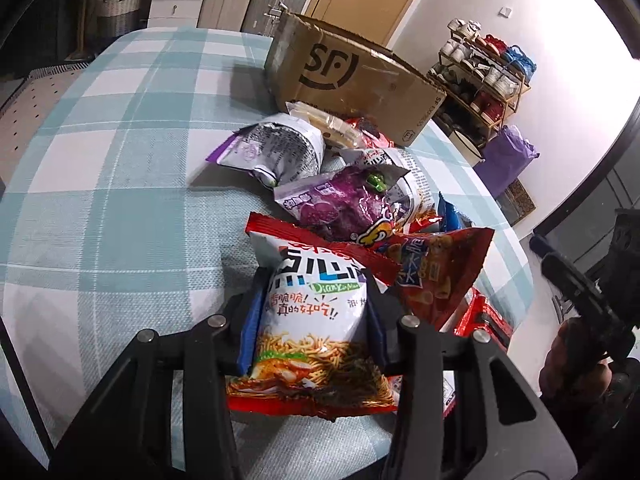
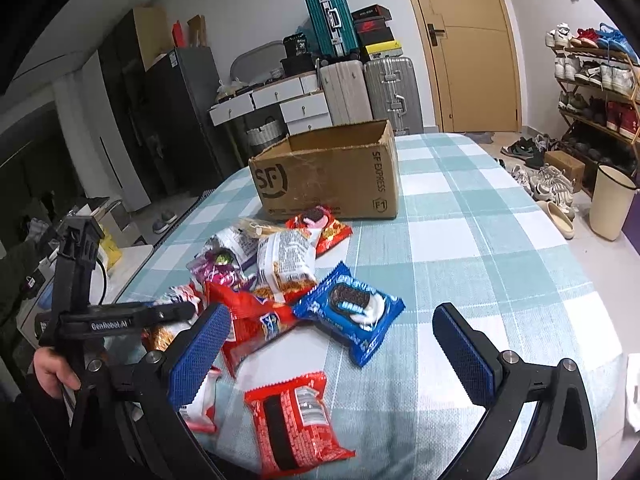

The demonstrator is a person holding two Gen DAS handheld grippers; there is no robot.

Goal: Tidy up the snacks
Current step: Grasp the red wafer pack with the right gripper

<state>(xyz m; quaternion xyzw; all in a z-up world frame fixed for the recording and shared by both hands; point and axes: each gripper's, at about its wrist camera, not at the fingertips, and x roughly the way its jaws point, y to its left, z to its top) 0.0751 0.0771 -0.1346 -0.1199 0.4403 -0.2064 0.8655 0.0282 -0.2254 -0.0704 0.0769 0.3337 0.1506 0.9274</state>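
Note:
My left gripper is shut on a white and red noodle-snack bag, at the near end of a pile of snack packs on the checked tablecloth. An open SF cardboard box stands beyond the pile. My right gripper is open and empty, low over the table. A blue Oreo pack lies just ahead between its fingers and a red pack lies below it. The left gripper shows at the left of the right wrist view, reaching into the pile. The box stands at the back.
The table has bare checked cloth on the right and, in the left wrist view, on the left. A shoe rack, a cream bin, suitcases and a door stand beyond the table.

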